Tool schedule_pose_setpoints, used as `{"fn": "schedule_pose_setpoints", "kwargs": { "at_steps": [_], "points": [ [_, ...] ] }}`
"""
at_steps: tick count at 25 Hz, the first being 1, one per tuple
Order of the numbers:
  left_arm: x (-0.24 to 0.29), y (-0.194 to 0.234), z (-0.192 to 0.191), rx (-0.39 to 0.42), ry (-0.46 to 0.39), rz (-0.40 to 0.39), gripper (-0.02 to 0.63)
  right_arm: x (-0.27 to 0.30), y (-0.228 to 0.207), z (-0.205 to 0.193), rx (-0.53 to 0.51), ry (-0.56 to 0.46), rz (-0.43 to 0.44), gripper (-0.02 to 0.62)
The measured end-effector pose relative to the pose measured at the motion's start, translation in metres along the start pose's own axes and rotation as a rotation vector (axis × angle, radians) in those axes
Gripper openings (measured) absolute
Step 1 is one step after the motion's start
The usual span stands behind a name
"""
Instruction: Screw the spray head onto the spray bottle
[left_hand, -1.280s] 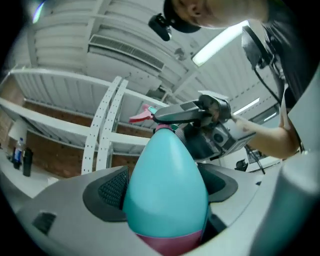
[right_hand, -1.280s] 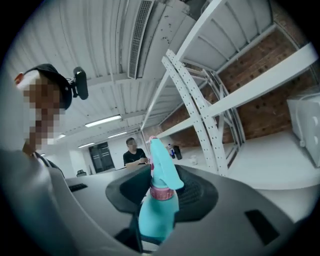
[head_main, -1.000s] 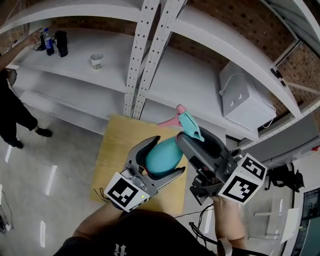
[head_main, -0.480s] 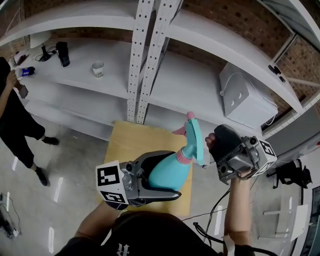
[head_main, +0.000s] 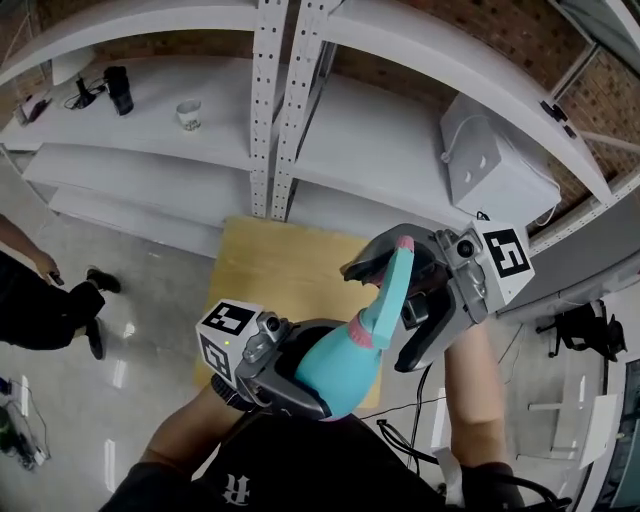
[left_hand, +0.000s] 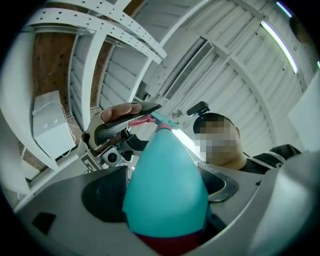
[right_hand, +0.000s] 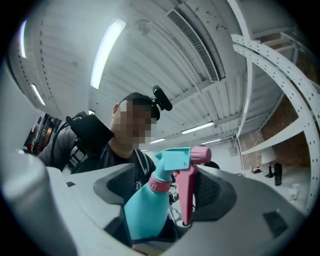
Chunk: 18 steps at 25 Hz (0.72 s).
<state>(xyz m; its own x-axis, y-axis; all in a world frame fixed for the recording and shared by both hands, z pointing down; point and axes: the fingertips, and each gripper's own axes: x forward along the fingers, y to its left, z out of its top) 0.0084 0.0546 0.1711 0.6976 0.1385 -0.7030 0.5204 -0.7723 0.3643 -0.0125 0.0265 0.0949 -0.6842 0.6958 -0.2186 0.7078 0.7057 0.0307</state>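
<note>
Spray bottle (head_main: 335, 368) clamped in left gripper (left_hand: 162, 192) (spray head (head_main: 393, 280) fwd).

A white gothic letter (head_main: 237, 488), perhaps R, on the black shirt (head_main: 310, 465)

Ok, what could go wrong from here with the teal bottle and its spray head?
The right gripper has just been opening its jaws around the teal spray head without pressing it; reclosing might squeeze the pink trigger, not the collar. Only the left gripper clamps the teal plastic bottle above the floor; a slip could drop it.
</note>
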Motion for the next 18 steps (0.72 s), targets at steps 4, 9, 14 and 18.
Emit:
{"fn": "schedule_pose_setpoints", "kwargs": {
  "at_steps": [4,9,14,18],
  "points": [
    [-0.008,0.004,0.003,0.007,-0.027,0.026,0.423,-0.001,-0.016,-0.004,0.012,0.032,-0.108,0.225],
    [-0.031,0.023,0.019,0.158,-0.025,0.216,0.423,-0.013,-0.038,-0.015,0.055,0.078,-0.341,0.129],
    [-0.057,0.054,0.040,0.535,0.079,0.637,0.423,-0.033,-0.068,-0.026,0.135,0.100,-0.680,0.120],
    [-0.083,0.074,0.056,0.880,0.189,0.997,0.423,-0.052,-0.088,-0.036,0.175,0.101,-0.940,0.118]
  ]
}}
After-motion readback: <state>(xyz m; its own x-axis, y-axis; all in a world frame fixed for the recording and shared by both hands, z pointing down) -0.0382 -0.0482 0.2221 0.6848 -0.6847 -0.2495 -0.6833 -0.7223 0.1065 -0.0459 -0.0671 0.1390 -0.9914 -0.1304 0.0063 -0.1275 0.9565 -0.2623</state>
